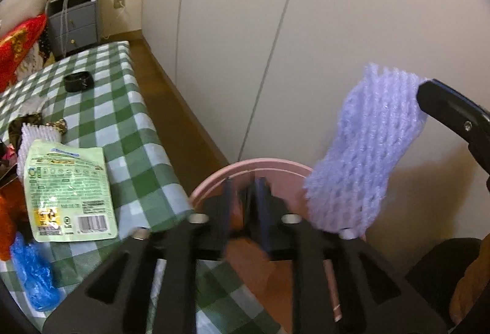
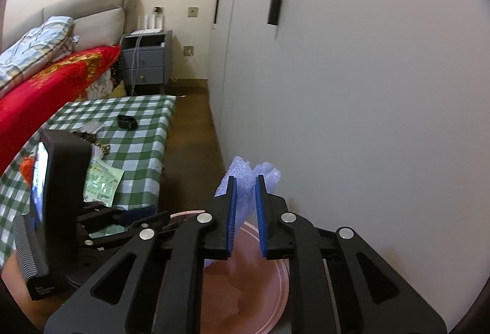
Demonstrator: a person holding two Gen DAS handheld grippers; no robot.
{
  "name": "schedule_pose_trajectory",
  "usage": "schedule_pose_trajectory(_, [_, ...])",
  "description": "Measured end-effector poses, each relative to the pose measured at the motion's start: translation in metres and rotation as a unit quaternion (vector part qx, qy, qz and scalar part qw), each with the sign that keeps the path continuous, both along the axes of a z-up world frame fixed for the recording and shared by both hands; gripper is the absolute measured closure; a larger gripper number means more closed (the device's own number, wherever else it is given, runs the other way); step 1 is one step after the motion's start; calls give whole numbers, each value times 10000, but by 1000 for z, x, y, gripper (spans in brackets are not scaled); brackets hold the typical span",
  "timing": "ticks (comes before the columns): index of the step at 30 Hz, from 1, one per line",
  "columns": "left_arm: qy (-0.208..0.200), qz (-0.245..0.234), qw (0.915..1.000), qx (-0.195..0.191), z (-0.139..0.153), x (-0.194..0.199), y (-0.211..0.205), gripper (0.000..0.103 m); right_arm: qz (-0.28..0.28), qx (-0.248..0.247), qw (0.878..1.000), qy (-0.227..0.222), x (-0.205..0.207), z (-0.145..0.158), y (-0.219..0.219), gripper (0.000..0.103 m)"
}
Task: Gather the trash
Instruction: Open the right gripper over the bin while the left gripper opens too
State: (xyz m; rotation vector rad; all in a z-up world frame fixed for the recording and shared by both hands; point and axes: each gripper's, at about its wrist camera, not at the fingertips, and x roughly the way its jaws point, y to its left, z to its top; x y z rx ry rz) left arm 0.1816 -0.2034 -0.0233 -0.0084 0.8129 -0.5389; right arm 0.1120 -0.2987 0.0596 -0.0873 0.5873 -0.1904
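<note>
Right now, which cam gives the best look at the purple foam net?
Left wrist view: the purple foam net hangs side-on, whole mesh visible above the pink bin, pinched at its top edge by the right tongs. The right wrist view shows only a bunched piece between its own blue pads.

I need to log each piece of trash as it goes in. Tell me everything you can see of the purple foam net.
The purple foam net is a soft, pale lilac mesh sleeve of foam with diamond-shaped holes, flattened and slightly crumpled. It hangs roughly upright in the air above the pink bin, beside the white wall. The right gripper has its top end between its fingers; whether the pads still press on it cannot be told. Nothing else touches it.
</note>
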Motion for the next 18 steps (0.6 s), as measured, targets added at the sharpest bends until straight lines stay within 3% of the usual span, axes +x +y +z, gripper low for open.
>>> schedule_pose_trajectory(4, [-64,46,10000,-60,9,-4,11,78,-23,-21,10000,-28,-1,-1,0,65])
schedule_pose_trajectory(18, [-371,510,9978,-189,60,-51,76,78,173,-49,9993,-336,-22,12,7,65])
